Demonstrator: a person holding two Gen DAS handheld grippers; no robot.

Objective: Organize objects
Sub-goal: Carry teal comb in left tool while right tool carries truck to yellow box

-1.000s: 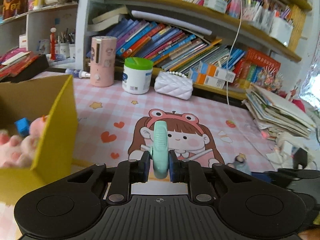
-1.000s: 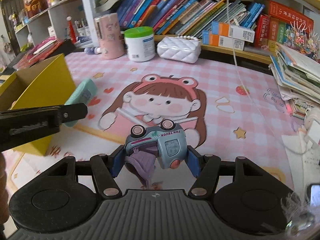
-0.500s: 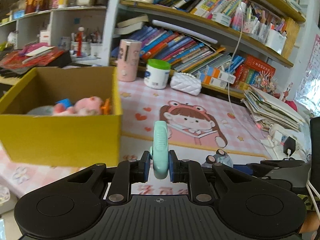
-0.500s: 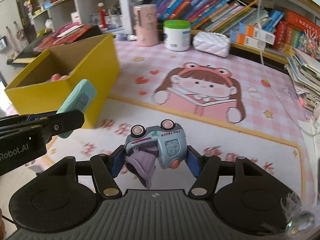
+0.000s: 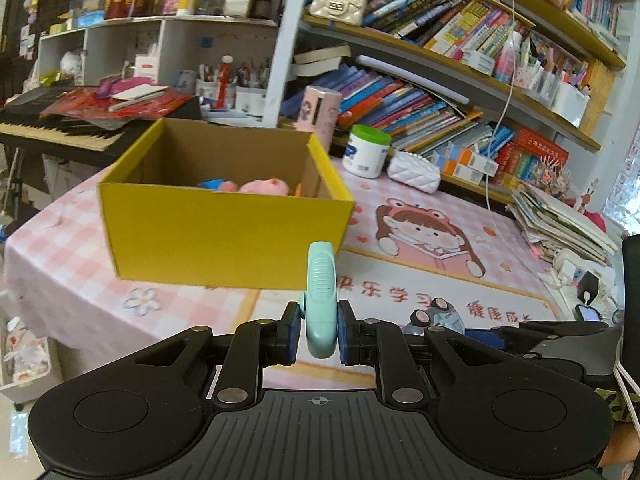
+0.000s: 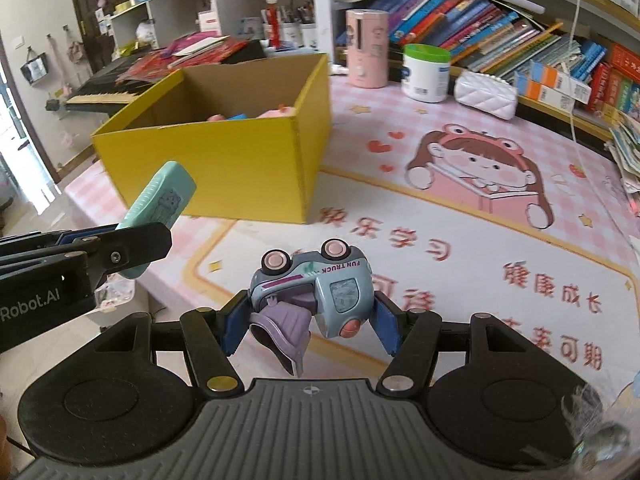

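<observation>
My left gripper [image 5: 319, 332] is shut on a flat mint-green toy [image 5: 320, 300], held edge-up; the same toy [image 6: 158, 208] shows at the left of the right wrist view. My right gripper [image 6: 308, 320] is shut on a blue-grey toy truck [image 6: 316, 284] lying on its side, wheels up, with a purple piece hanging below it. The truck's wheels [image 5: 436, 314] peek out at the right of the left wrist view. An open yellow cardboard box [image 5: 224, 236] [image 6: 224, 160] stands on the table ahead of both grippers, with a pink plush [image 5: 260, 187] and a blue item inside.
A pink checked tablecloth with a cartoon-girl mat [image 6: 480, 184] covers the table. Behind stand a pink cylinder [image 6: 366, 48], a green-lidded tub [image 6: 425, 72] and a white quilted purse [image 6: 486, 94]. Bookshelves line the back, a keyboard [image 5: 52, 132] sits at the left, and papers pile up at the right.
Both grippers have pulled back and to the left with their toys; the yellow box now sits whole ahead of them and the table's near edge has come into view.
</observation>
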